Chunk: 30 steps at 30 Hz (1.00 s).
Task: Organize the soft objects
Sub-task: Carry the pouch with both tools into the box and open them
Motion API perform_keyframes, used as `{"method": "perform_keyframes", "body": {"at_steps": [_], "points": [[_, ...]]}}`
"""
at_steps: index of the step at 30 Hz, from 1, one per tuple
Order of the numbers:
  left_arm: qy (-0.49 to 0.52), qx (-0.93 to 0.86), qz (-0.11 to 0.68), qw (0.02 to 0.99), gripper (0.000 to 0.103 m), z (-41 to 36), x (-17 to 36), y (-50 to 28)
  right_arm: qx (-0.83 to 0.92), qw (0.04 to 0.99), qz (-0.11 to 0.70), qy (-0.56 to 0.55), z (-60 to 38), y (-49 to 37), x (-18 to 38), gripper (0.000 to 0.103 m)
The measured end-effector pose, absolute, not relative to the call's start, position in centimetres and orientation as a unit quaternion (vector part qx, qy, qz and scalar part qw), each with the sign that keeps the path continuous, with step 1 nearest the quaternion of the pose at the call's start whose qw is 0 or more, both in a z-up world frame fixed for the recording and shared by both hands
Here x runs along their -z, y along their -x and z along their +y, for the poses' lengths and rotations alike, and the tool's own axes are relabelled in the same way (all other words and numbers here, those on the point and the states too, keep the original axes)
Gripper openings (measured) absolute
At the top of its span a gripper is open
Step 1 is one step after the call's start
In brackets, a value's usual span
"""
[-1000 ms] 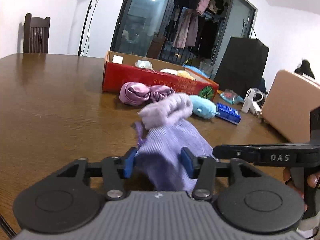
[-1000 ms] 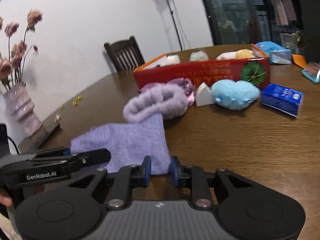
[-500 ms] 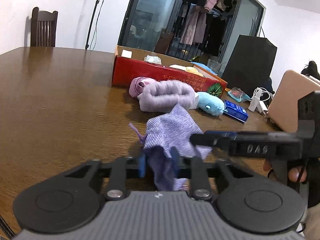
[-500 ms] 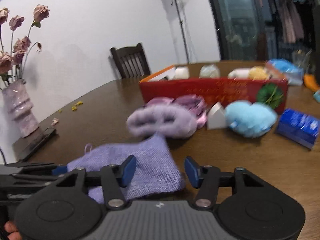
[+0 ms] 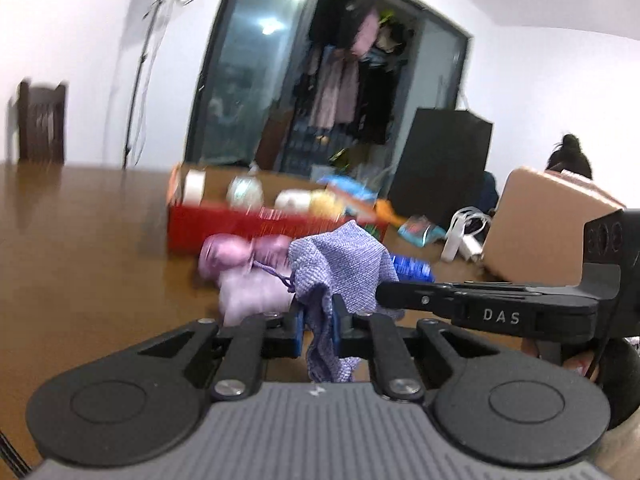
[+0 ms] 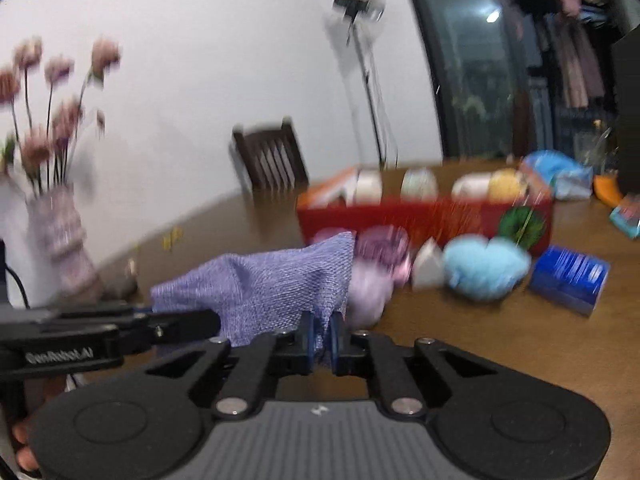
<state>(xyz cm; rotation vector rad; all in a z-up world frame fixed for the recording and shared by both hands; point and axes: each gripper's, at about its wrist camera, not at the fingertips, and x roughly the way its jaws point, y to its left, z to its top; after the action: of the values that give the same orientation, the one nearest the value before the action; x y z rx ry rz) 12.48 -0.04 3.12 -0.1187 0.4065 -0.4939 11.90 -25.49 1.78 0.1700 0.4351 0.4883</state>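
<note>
Holding now: left gripper (image 5: 318, 326) & right gripper (image 6: 321, 338) both clenched on purple cloth bag (image 6: 276, 284), before half open.
Meaning: bag lifted off table (image 5: 80, 240), prob. ready for red box (image 6: 432, 216).

I see the purple woven pouch (image 5: 340, 264) pinched at one edge between my left jaws and at another edge (image 6: 280, 280) between my right jaws, stretched between them and hanging slack. Its drawstring (image 5: 276, 274) dangles to the left. Beyond the jaws lie a fuzzy lilac headband (image 6: 370, 284), a pink scrunchie (image 5: 228, 254) and a blue plush (image 6: 486, 266).
</note>
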Motion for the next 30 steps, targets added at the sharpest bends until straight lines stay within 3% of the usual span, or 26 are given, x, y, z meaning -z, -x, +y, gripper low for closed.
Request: {"method": "perform_keyframes", "body": {"at_steps": [9, 17, 21, 23, 27, 29, 30], "points": [[0.048, 0.266, 0.23, 0.935, 0.014, -1.5, -6.8, -28.0, -0.212, 0.95, 0.201, -0.112, -27.3, -24.1, -6.0, 0.008], [0.044, 0.2, 0.314, 0.927, 0.016, -0.8, -6.1, -43.6, -0.209, 0.922, 0.306, -0.112, -24.8, -41.3, -5.8, 0.009], [-0.033, 0.135, 0.348, 0.927, 0.031, -1.3, -4.0, -49.2, -0.204, 0.896, 0.379, -0.112, -22.4, -48.2, -3.7, 0.017], [-0.068, 0.126, 0.354, 0.924, 0.045, -1.4, -3.1, -50.4, -0.204, 0.877, 0.42, -0.117, -21.6, -50.5, -2.3, 0.024], [-0.08, 0.15, 0.333, 0.928, 0.055, -0.7, -3.1, -49.3, -0.222, 0.871, 0.423, -0.113, -21.2, -50.8, -1.8, 0.029], [-0.085, 0.152, 0.323, 0.93, 0.059, -0.4, -3.8, -48.4, -0.222, 0.875, 0.416, -0.115, -21.9, -50.3, -2.1, 0.039], [-0.088, 0.146, 0.318, 0.932, 0.06, -0.2, -4.2, -47.9, -0.22, 0.877, 0.412, -0.115, -22.3, -49.9, -2.5, 0.039]]}}
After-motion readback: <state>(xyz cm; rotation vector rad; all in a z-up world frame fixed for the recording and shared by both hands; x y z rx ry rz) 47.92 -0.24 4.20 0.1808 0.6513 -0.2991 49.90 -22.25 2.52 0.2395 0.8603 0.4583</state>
